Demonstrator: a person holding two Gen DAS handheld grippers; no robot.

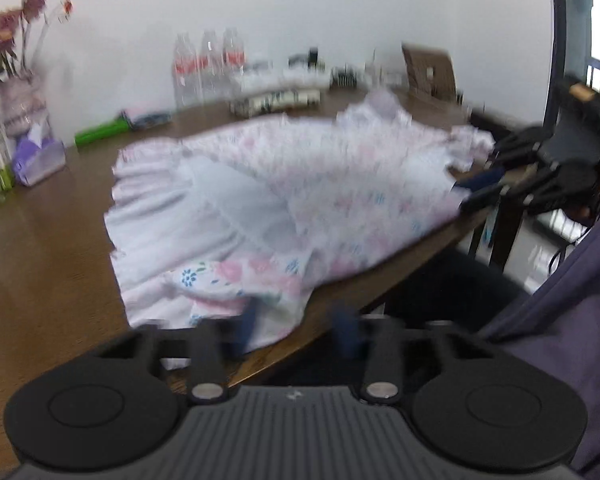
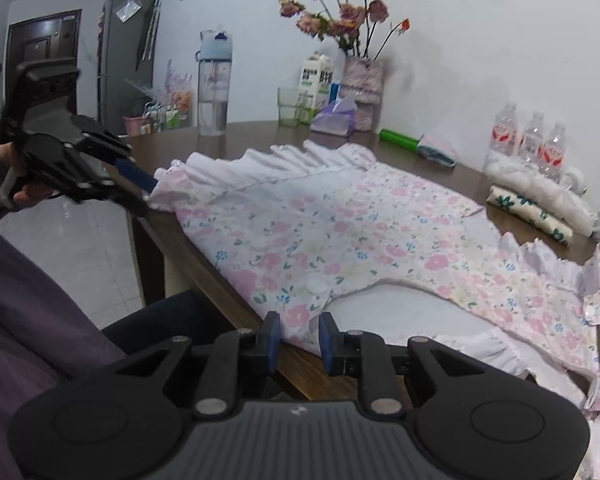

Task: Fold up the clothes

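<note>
The floral dress (image 2: 340,232) lay spread along the tabletop (image 2: 240,136) edge. Both grippers, left (image 1: 300,326) and right (image 2: 298,336), sat at its near hem, jaws released; grasping matching corners would keep the fold square.

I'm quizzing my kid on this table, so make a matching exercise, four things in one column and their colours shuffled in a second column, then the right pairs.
Things:
1. tissue pack
2. stick
3. table
4. bottle labels

Colours:
A. brown
B. red
C. purple
D. green

Pairs: 1-C, 2-D, 3-A, 4-B
</note>
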